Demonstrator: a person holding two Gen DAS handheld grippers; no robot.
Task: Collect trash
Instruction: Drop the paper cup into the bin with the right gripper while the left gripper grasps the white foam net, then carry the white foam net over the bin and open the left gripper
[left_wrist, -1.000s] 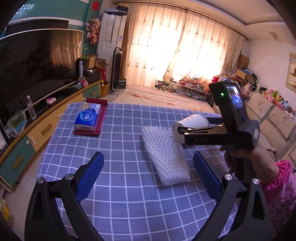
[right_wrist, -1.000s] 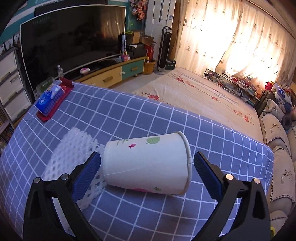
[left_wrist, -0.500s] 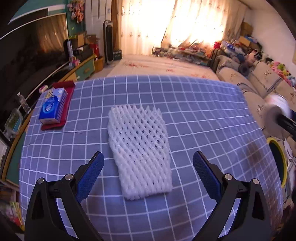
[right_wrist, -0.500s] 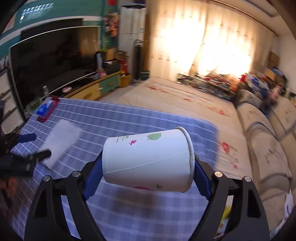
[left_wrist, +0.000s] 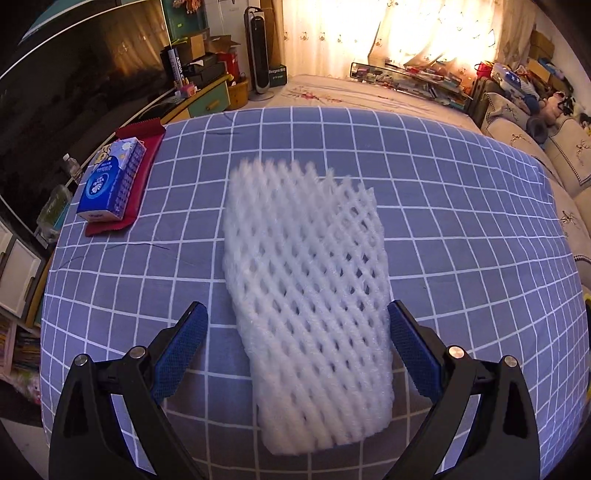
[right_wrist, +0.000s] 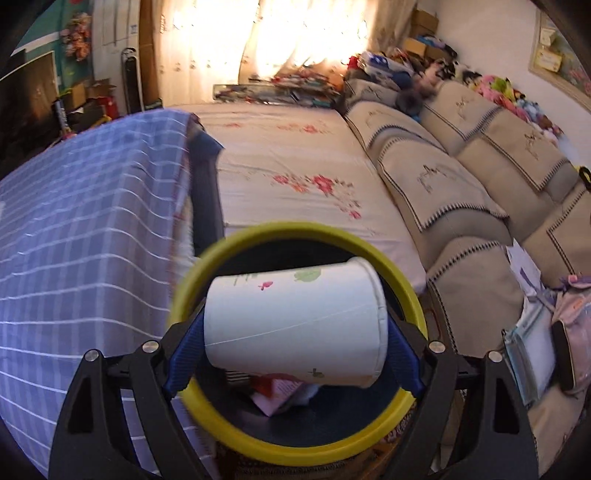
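Note:
A white foam fruit net (left_wrist: 306, 280) lies flat on the blue checked tablecloth (left_wrist: 461, 221). My left gripper (left_wrist: 295, 306) hangs over its near end, open, one blue pad on each side and neither touching it. In the right wrist view a white paper cup (right_wrist: 295, 317) with small prints lies sideways between my right gripper's (right_wrist: 295, 334) blue pads. That gripper's jaws are opening, with the pads still against the cup's base and rim. Cup and gripper hang over the mouth of a dark bin with a yellow rim (right_wrist: 295, 230); pink paper (right_wrist: 280, 391) lies inside.
A blue tissue pack (left_wrist: 110, 181) rests on a red cloth at the table's left edge. The bin stands on the floor beside the table's edge (right_wrist: 188, 206). A beige sofa (right_wrist: 461, 184) runs along the right, and a floral rug (right_wrist: 295, 166) lies beyond.
My right gripper carried the cup off the table, rightward, to above the yellow-rimmed bin. The left gripper tilted down and closed in over the foam net.

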